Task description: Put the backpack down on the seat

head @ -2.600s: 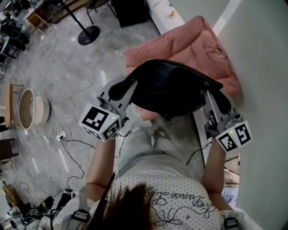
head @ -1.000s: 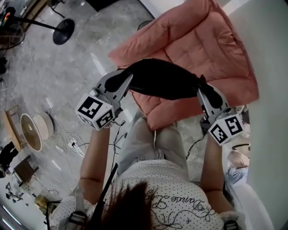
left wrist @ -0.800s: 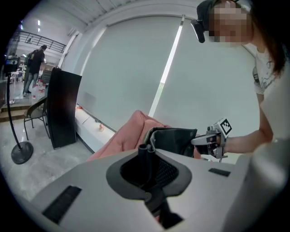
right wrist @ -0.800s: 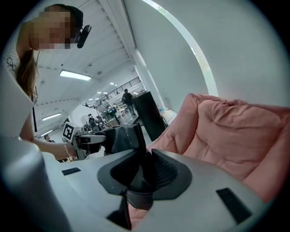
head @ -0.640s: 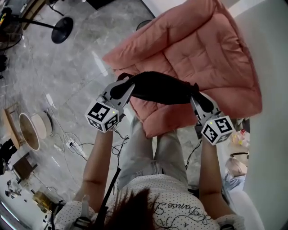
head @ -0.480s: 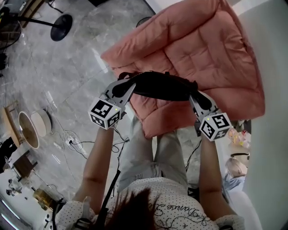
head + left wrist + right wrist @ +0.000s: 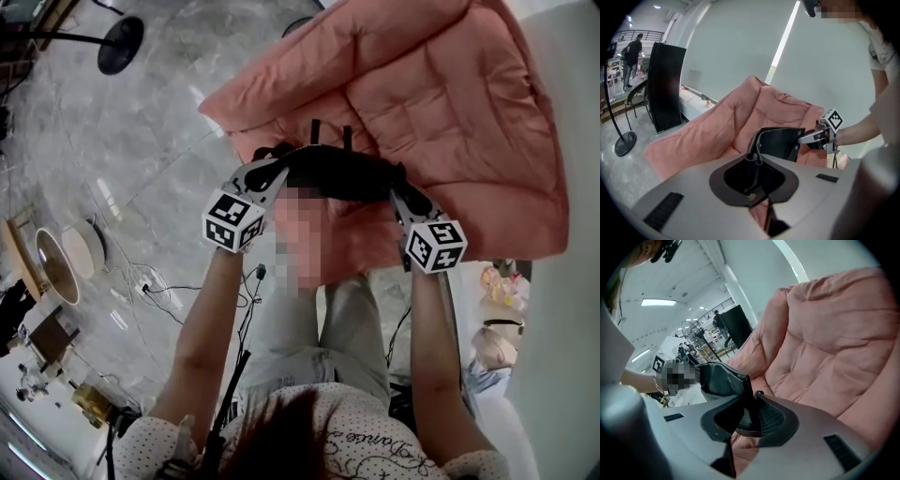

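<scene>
A black backpack point(image 7: 342, 173) hangs stretched between my two grippers just above the front of a pink quilted seat point(image 7: 450, 103). My left gripper point(image 7: 275, 171) is shut on the bag's left edge, and my right gripper point(image 7: 400, 192) is shut on its right edge. In the left gripper view the backpack point(image 7: 780, 143) runs from my jaws across to the right gripper point(image 7: 820, 136), with the pink seat point(image 7: 717, 126) behind. The right gripper view shows the backpack point(image 7: 719, 380) pinched between the jaws, in front of the seat's cushion point(image 7: 825, 348). Whether the bag's underside touches the cushion cannot be told.
A grey marble floor lies left of the seat, with a black stand base point(image 7: 122, 33), a round basket point(image 7: 61, 258) and loose cables point(image 7: 141, 281). A tall black cabinet point(image 7: 665, 86) stands beside the seat. A white wall runs along the right.
Both grippers have come down together with the backpack, which now hangs lower and closer to the pink cushion. Both grips stay the same.
</scene>
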A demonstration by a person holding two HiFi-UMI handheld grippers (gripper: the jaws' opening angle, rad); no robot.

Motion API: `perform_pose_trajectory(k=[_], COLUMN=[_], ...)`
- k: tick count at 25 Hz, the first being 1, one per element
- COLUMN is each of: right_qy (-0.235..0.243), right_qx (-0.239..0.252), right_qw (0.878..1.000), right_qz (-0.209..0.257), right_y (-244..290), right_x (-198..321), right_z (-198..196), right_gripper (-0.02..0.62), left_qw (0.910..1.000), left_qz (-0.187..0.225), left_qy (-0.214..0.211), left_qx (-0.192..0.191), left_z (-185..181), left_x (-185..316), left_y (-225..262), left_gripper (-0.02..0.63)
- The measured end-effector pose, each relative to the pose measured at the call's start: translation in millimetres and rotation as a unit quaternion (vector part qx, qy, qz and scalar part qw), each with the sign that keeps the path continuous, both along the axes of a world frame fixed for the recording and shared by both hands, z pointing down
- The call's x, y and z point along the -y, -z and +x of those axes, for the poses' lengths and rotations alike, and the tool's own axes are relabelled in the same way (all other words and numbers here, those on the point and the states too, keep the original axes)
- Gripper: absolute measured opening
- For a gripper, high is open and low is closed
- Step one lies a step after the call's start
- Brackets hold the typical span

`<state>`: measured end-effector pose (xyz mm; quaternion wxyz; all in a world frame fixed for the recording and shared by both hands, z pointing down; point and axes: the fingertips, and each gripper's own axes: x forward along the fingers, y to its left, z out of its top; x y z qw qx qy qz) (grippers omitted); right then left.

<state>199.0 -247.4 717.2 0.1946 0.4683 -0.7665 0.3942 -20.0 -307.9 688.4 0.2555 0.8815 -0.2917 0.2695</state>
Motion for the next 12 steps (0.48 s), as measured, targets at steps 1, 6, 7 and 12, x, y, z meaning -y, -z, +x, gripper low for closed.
perform_pose_trajectory(k=[1, 6, 7, 12], right_qy=[-0.001, 0.006, 0.013, 0.09], right_qx=[-0.005, -0.031, -0.036, -0.064], right_qw=[1.0, 0.997, 0.997, 0.992], right_qz=[-0.011, -0.065, -0.072, -0.06], right_y=[-12, -66, -73, -85], right_x=[-4, -30, -34, -44], right_z=[0, -1, -3, -26], right_gripper=[0.097, 0.097, 0.097, 0.098], left_qw=[0.9999, 0.997, 0.9956, 0.9915], left_qz=[-0.009, -0.059, -0.069, -0.103], left_qy=[-0.003, -0.031, -0.037, -0.036], left_qx=[0.006, 0.04, 0.051, 0.07], left_z=[0, -4, -7, -29], left_x=[-4, -32, -39, -65], left_y=[-11, -68, -80, -120], left_gripper=[0.029, 0.031, 0.031, 0.028])
